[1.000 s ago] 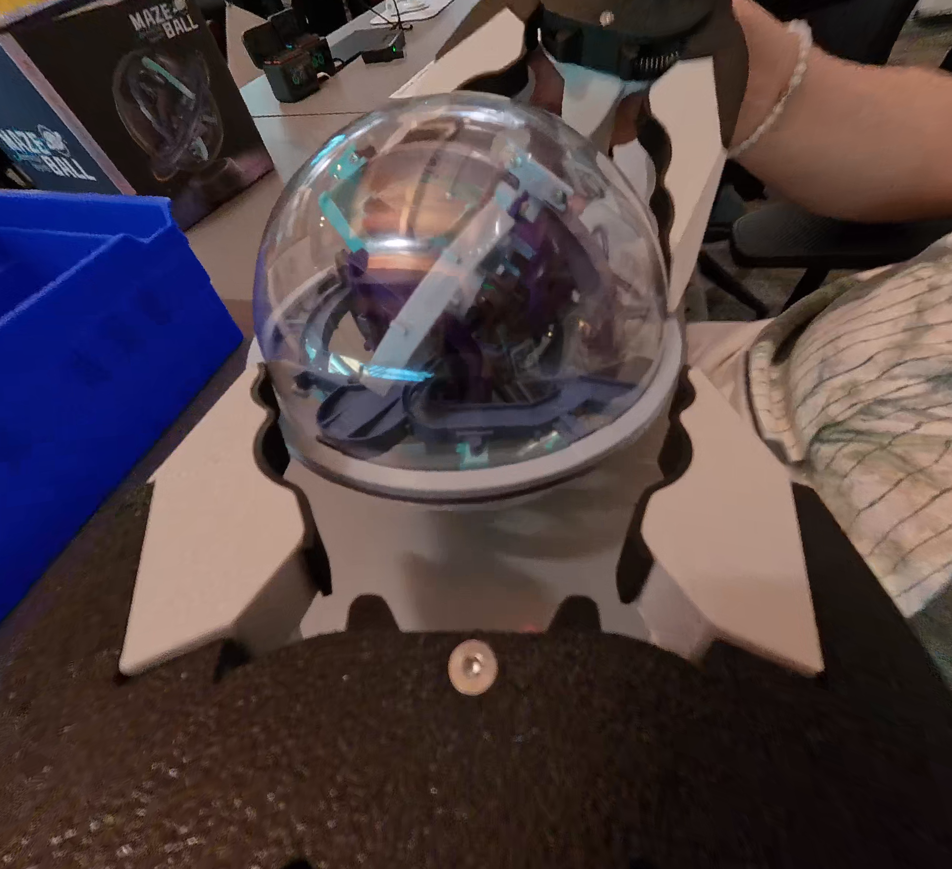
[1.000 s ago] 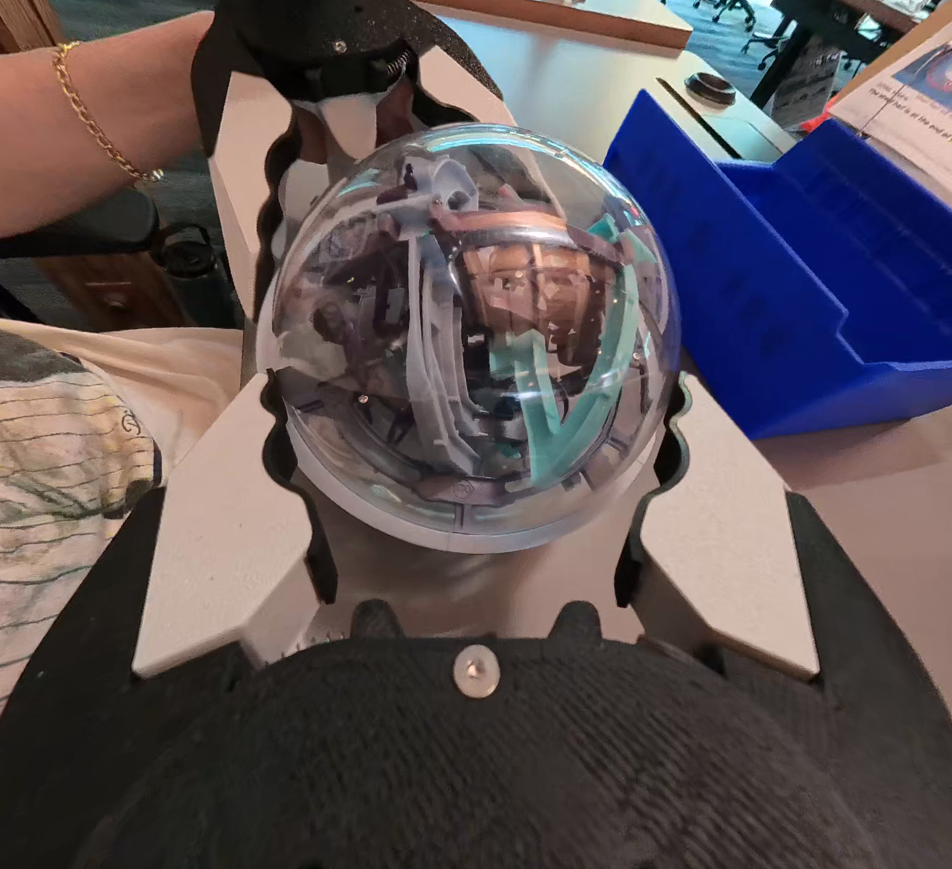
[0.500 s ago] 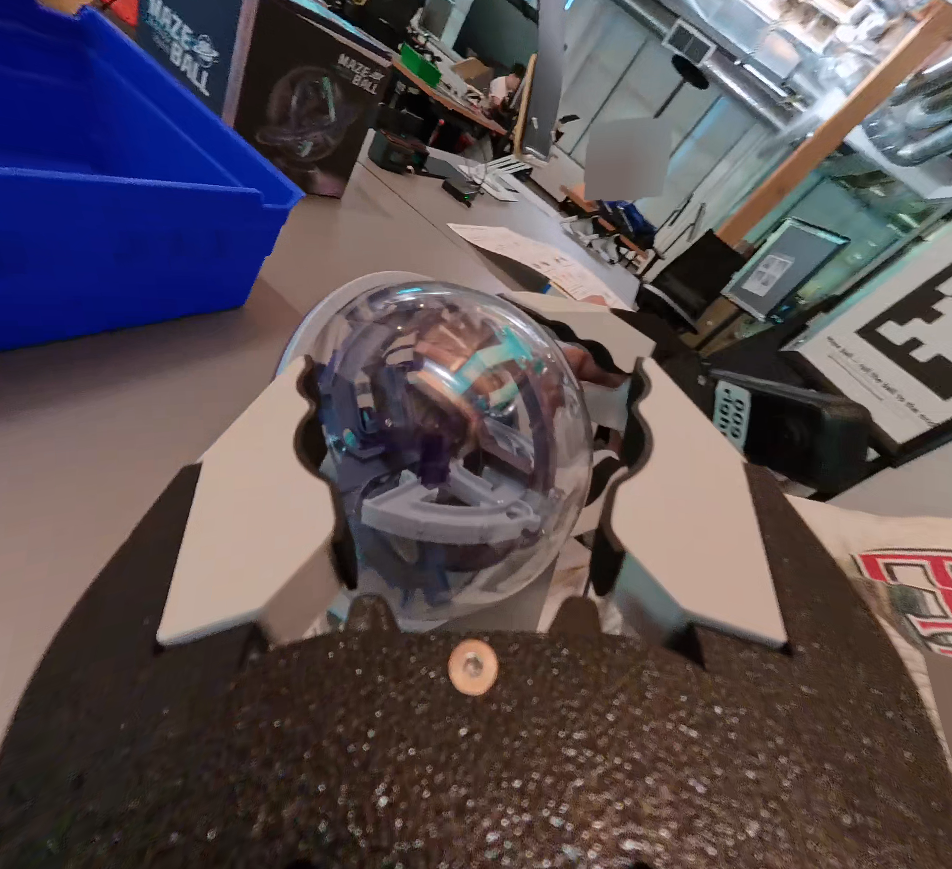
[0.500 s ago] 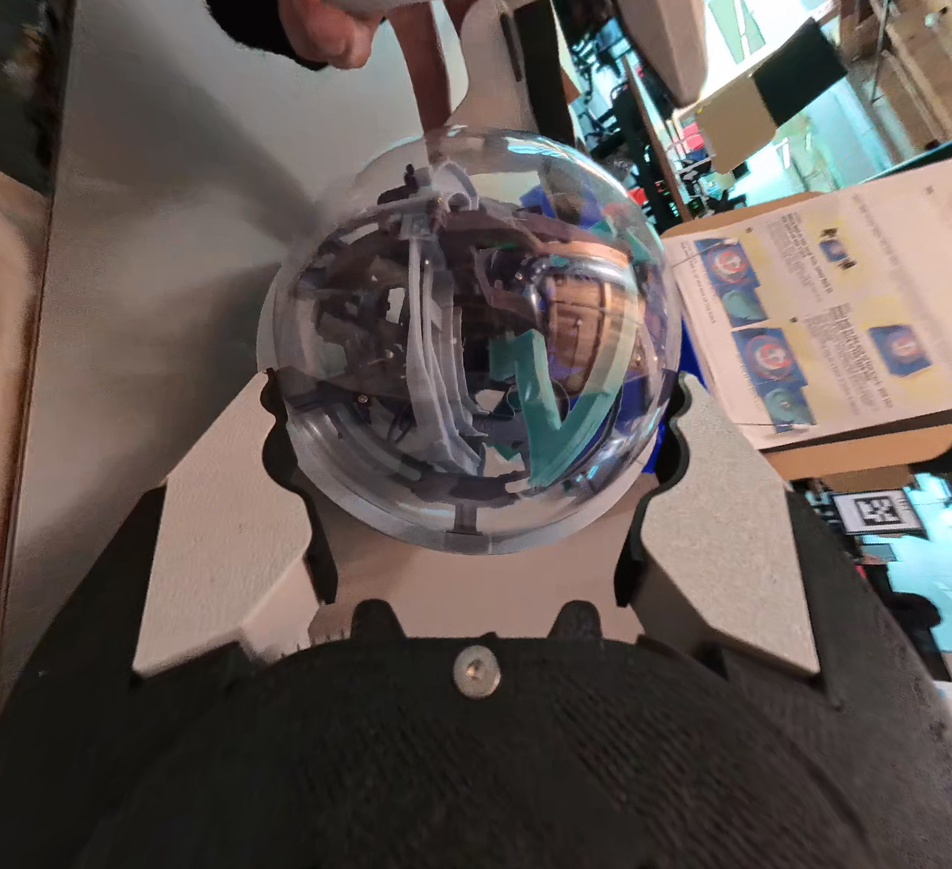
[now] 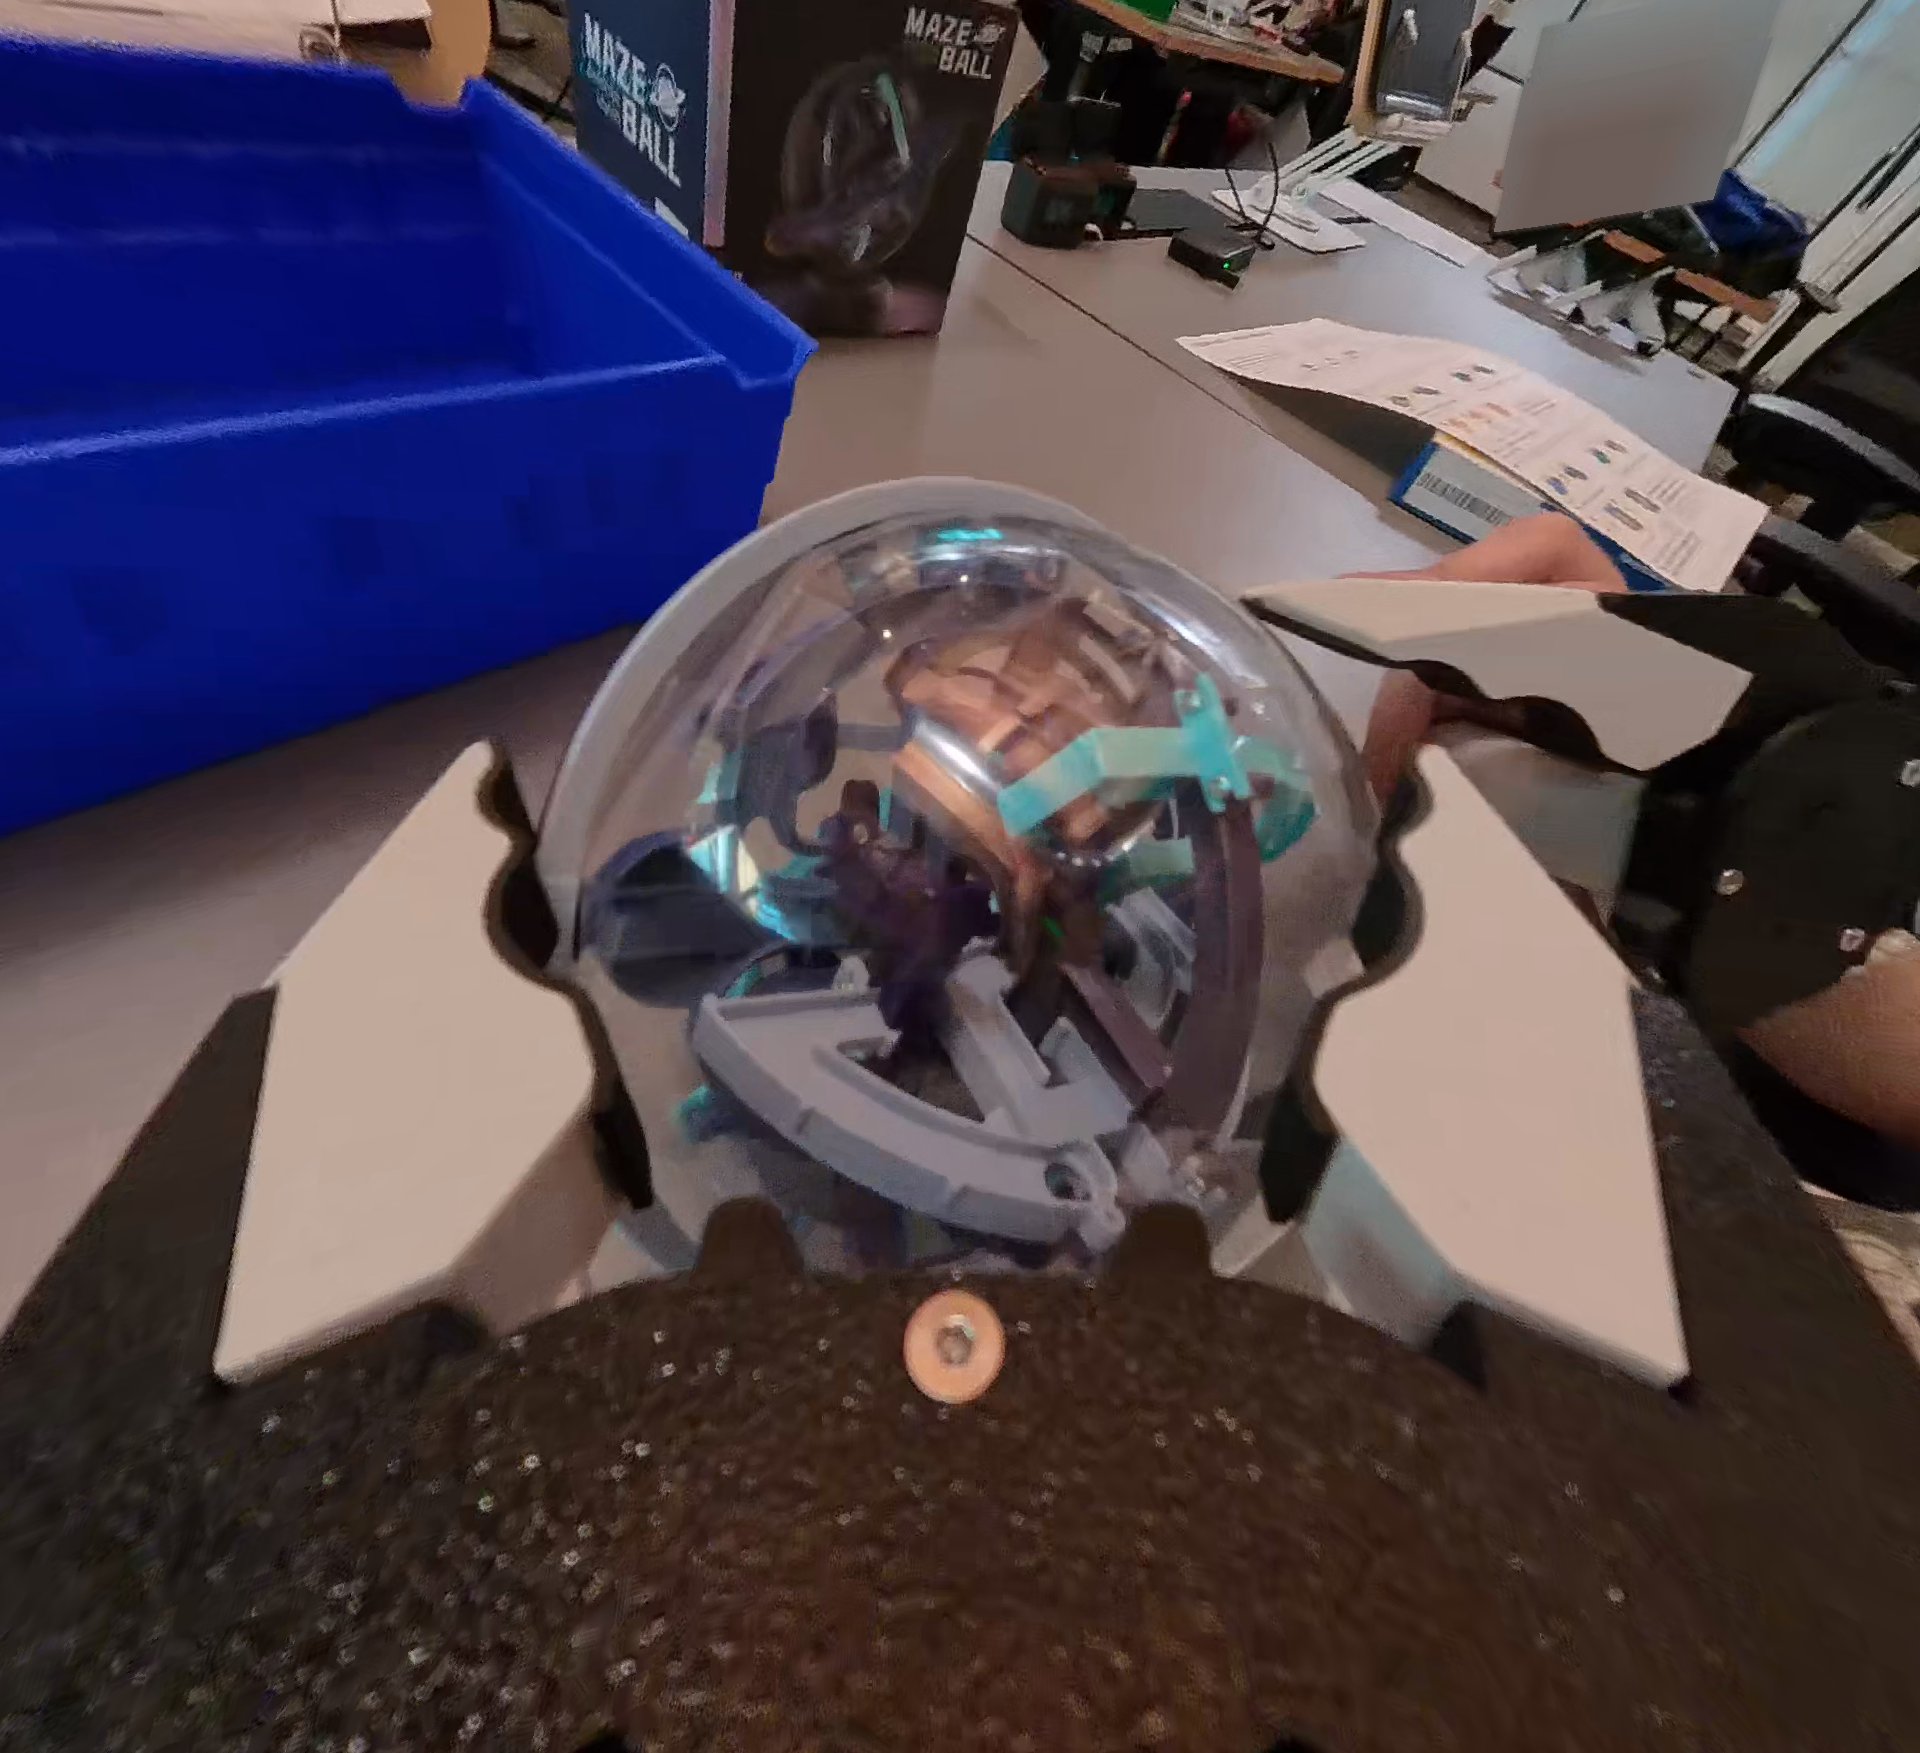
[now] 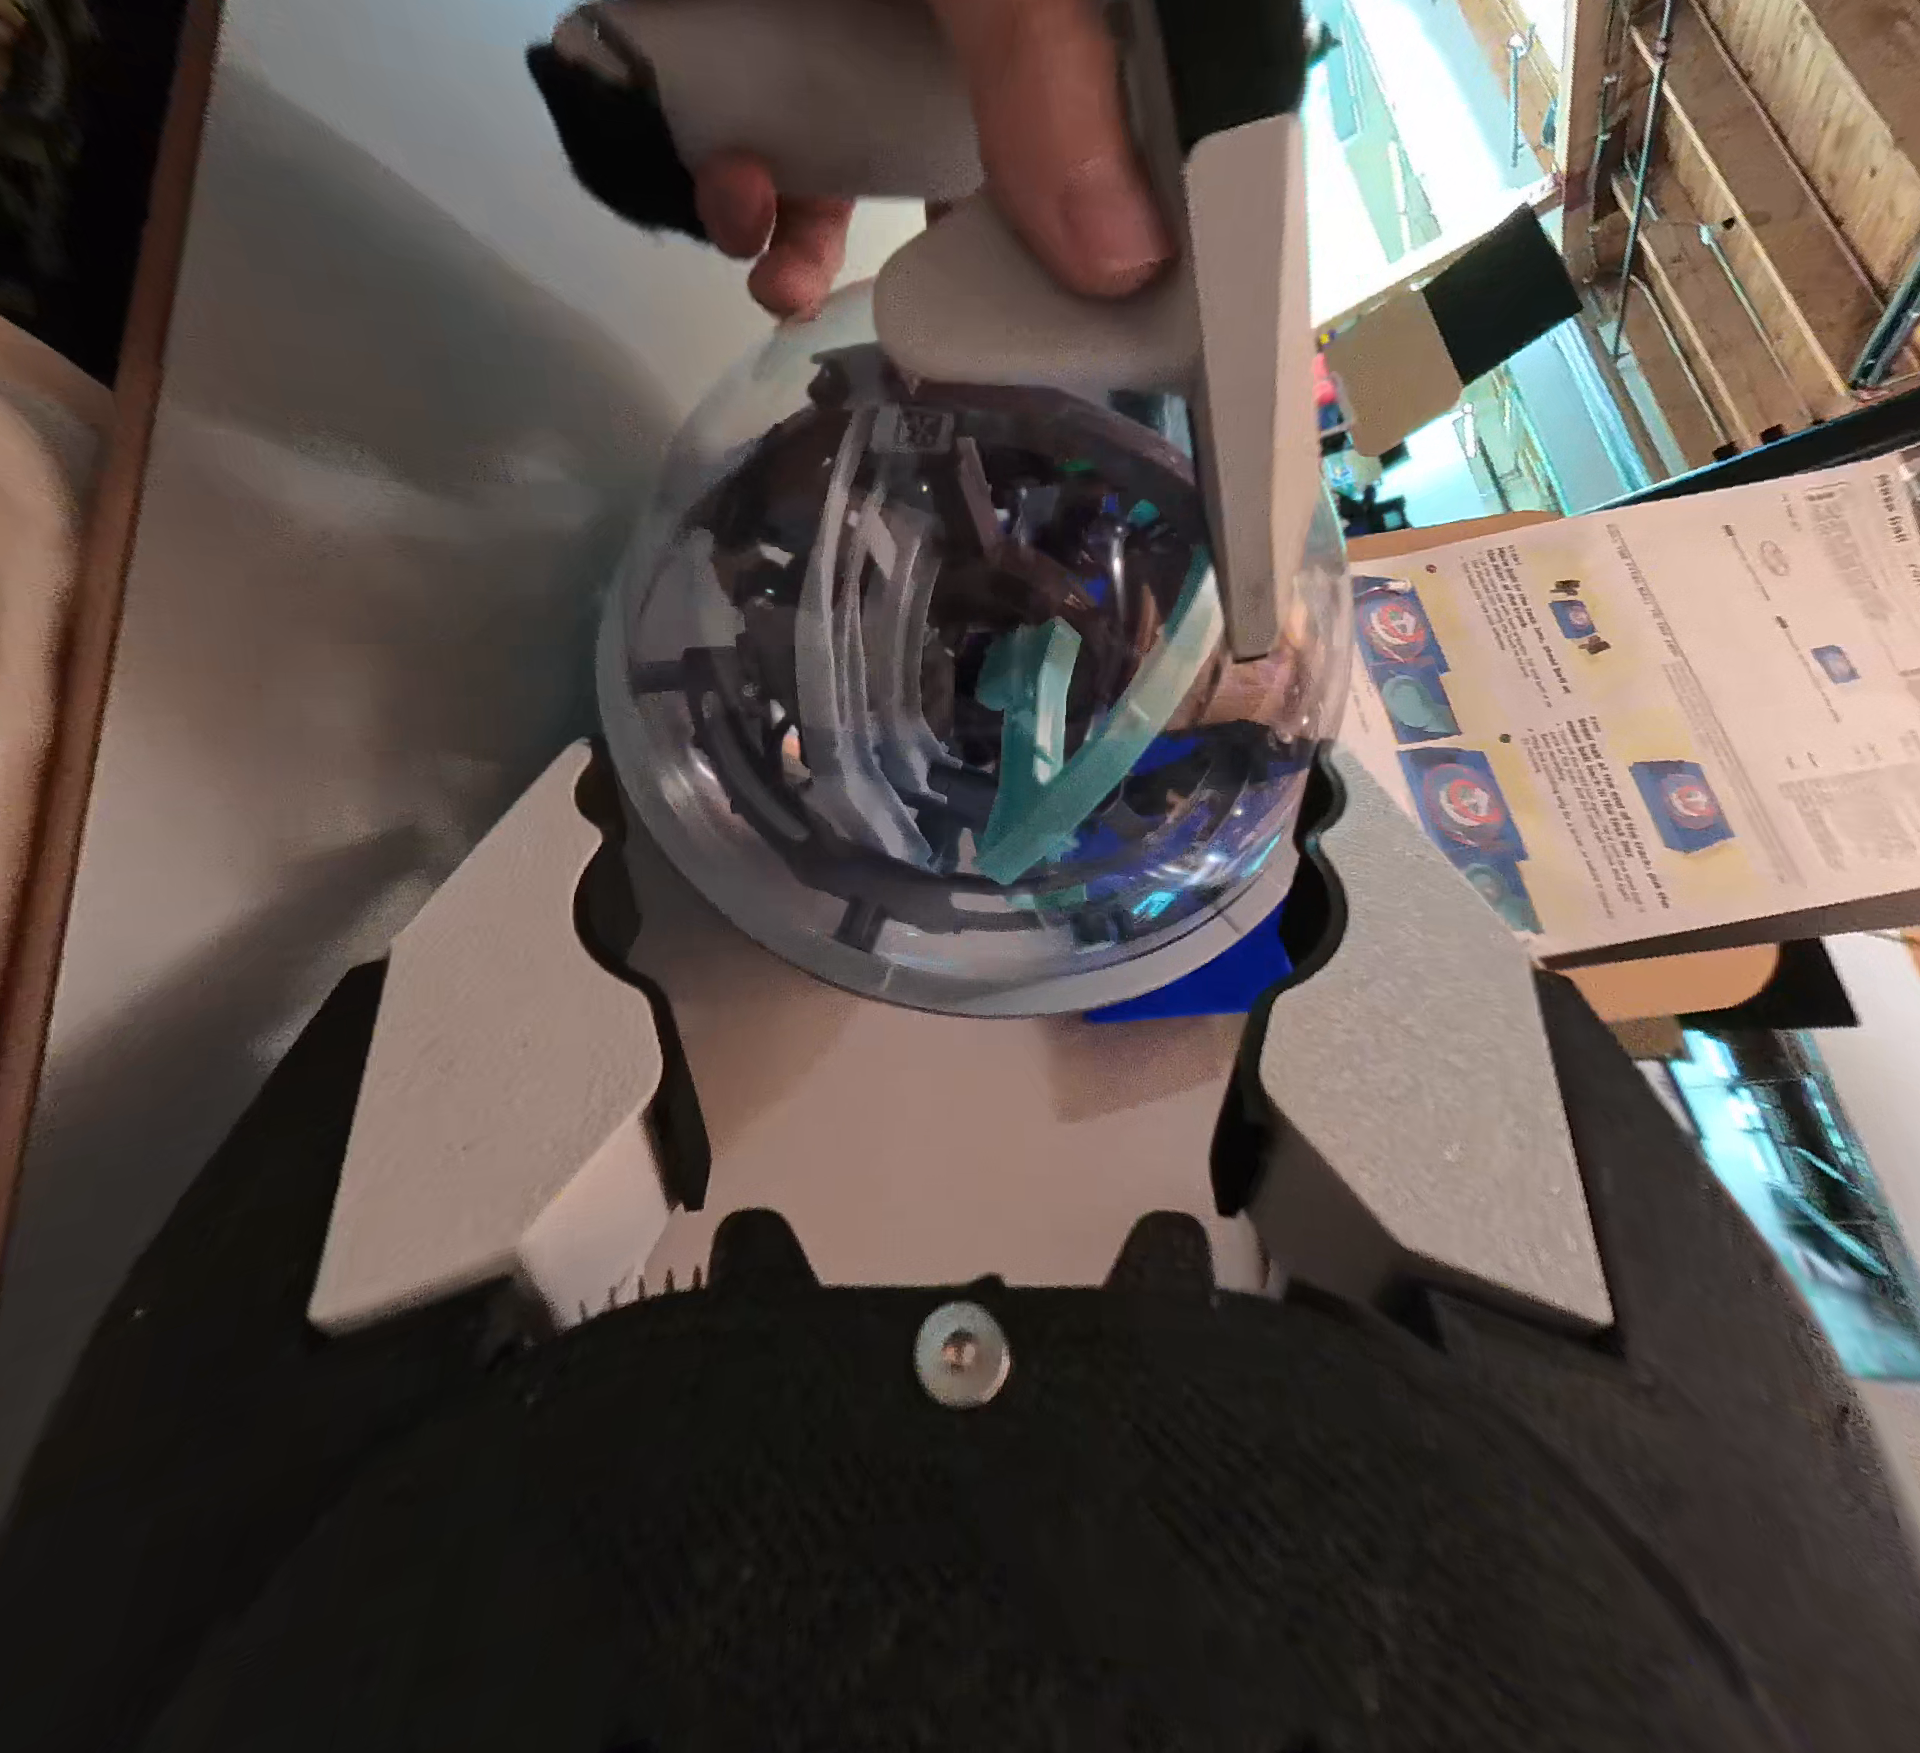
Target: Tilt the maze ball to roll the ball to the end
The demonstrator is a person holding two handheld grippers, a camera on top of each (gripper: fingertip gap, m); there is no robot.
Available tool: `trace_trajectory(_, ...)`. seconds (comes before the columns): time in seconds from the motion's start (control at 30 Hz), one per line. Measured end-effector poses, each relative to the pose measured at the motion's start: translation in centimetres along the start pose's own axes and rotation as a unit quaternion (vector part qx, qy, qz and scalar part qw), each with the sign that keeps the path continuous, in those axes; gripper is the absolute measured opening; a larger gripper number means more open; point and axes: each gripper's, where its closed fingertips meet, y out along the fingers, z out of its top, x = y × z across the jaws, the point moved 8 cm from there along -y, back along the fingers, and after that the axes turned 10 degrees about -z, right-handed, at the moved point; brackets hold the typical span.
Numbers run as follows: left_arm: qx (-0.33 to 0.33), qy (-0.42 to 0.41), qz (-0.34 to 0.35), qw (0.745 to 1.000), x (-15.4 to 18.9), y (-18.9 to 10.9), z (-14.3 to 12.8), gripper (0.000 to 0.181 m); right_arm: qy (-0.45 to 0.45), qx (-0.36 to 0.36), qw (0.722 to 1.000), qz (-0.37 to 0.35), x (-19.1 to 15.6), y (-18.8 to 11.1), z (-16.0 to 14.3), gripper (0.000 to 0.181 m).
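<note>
The maze ball (image 5: 956, 872) is a clear plastic sphere with grey, teal, purple and brown tracks inside. It is held up above the table between both grippers. My left gripper (image 5: 956, 768) is shut on its sides. My right gripper (image 6: 956, 758) grips the same maze ball (image 6: 935, 695) from another side and shows at the right of the left wrist view (image 5: 1507, 685). In the right wrist view a hand (image 6: 935, 41) holds the left gripper, whose finger (image 6: 1247, 404) lies over the sphere. I cannot make out the small ball inside.
A blue bin (image 5: 312, 456) stands on the table (image 5: 1091, 415) at the left. The maze ball's dark box (image 5: 831, 145) stands behind it. A printed instruction sheet (image 5: 1507, 436) lies at the right and also shows in the right wrist view (image 6: 1662, 695).
Both grippers have turned the sphere together. The right wrist view has rolled onto its side, and the left gripper with its hand has moved over the sphere there. The tracks inside show at a new angle.
</note>
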Motion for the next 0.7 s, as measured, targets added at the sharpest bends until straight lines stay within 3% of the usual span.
trace_trajectory(0.13, -0.007, -0.01, -0.015, 1.0, -0.4, 0.0, -0.1, 0.155, 0.04, 0.021, 0.999, 0.02, 0.3, -0.2, 0.1, 0.127)
trace_trajectory(0.23, -0.017, 0.015, -0.026, 0.999, -0.1, -0.1, -0.2, 0.154, 0.133, 0.039, 0.989, 0.044, 1.6, -0.5, 0.4, 0.125)
trace_trajectory(0.4, -0.025, 0.072, -0.047, 0.996, 0.9, 0.2, -0.3, 0.154, 0.297, 0.019, 0.954, 0.037, 5.3, -0.3, -1.6, 0.147)
trace_trajectory(0.47, -0.028, 0.097, -0.06, 0.993, 1.3, 0.3, -0.4, 0.154, 0.345, 0.013, 0.933, 0.101, 4.7, -0.1, -2.4, 0.139)
trace_trajectory(0.57, -0.036, 0.139, -0.098, 0.985, 2.2, 0.4, -0.7, 0.154, 0.346, 0.024, 0.925, 0.153, 2.9, 0.4, -2.5, 0.138)
trace_trajectory(0.7, -0.037, 0.208, -0.141, 0.967, 3.5, 0.1, -1.0, 0.148, 0.266, 0.047, 0.951, 0.152, 1.8, 0.2, -1.6, 0.148)
